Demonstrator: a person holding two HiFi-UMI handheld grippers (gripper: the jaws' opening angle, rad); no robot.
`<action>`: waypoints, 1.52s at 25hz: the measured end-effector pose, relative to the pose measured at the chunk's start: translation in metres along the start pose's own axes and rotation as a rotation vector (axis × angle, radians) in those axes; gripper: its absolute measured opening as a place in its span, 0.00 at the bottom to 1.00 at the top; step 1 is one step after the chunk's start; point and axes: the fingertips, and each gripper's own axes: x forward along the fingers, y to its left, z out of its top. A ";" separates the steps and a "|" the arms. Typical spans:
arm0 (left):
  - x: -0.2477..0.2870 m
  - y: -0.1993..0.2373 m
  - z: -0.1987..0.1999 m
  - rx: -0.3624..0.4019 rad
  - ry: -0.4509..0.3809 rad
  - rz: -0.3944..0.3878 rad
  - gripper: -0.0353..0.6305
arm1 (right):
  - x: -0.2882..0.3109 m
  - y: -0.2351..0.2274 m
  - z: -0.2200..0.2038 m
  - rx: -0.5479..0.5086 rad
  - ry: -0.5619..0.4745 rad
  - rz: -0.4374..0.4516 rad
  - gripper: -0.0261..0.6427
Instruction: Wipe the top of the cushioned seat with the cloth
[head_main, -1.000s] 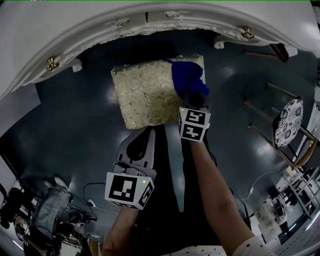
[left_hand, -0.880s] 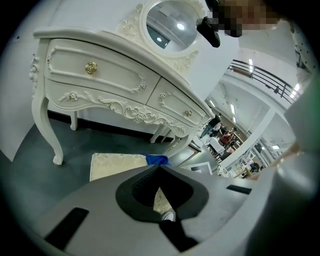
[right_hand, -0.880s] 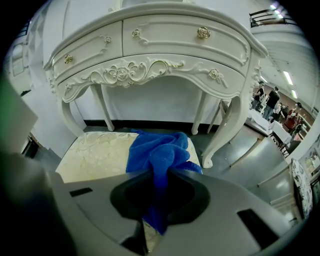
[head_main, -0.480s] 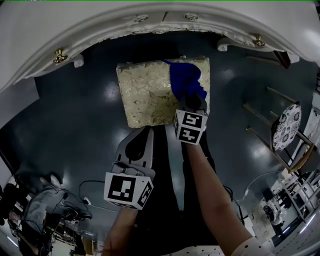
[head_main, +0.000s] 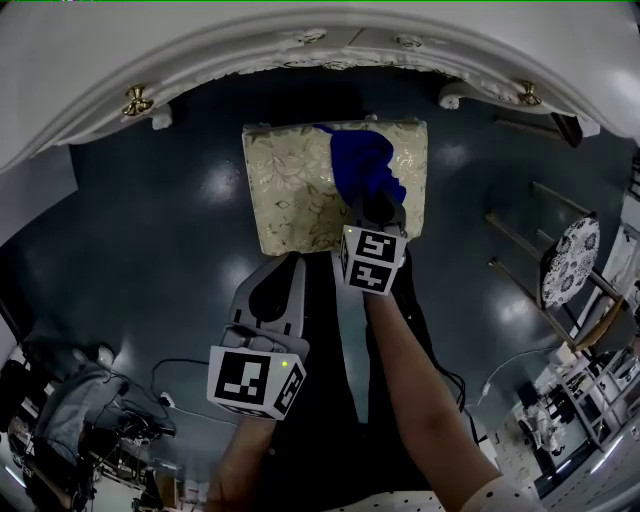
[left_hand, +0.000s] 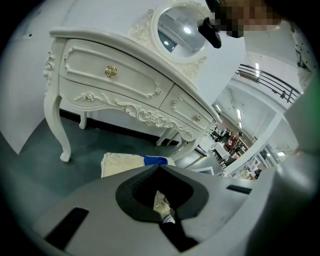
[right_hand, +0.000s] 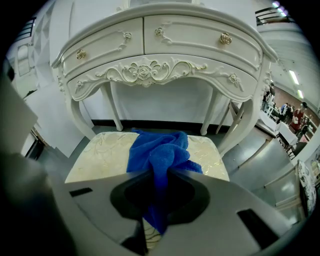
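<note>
As your right claw, clenched on blue terry cloth, has dragged leftward off cream gold-patterned cushioned seat right edge, wipe under way; left claw closed, empty.

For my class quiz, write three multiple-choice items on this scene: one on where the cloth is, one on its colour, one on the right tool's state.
1. Where does the cloth lie?
A. on the floor
B. on the cushioned seat
C. in a drawer

2. What colour is the cloth?
A. blue
B. red
C. white

3. What state is the right tool in?
A. open and empty
B. shut on the cloth
C. out of view

Answers:
1 B, since the cloth sits bunched on the seat's top.
2 A, since it shows deep blue against the pale patterned seat.
3 B, since the right gripper view shows its jaws pinching a fold of cloth.
</note>
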 end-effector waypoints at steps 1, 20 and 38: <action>-0.001 0.001 0.000 -0.002 -0.001 0.002 0.05 | 0.000 0.003 -0.001 -0.003 0.005 0.004 0.13; -0.016 0.025 -0.003 -0.044 -0.026 0.044 0.05 | -0.002 0.051 0.001 -0.045 -0.009 0.064 0.13; -0.031 0.043 -0.007 -0.083 -0.050 0.083 0.05 | -0.004 0.091 0.000 -0.074 -0.010 0.124 0.13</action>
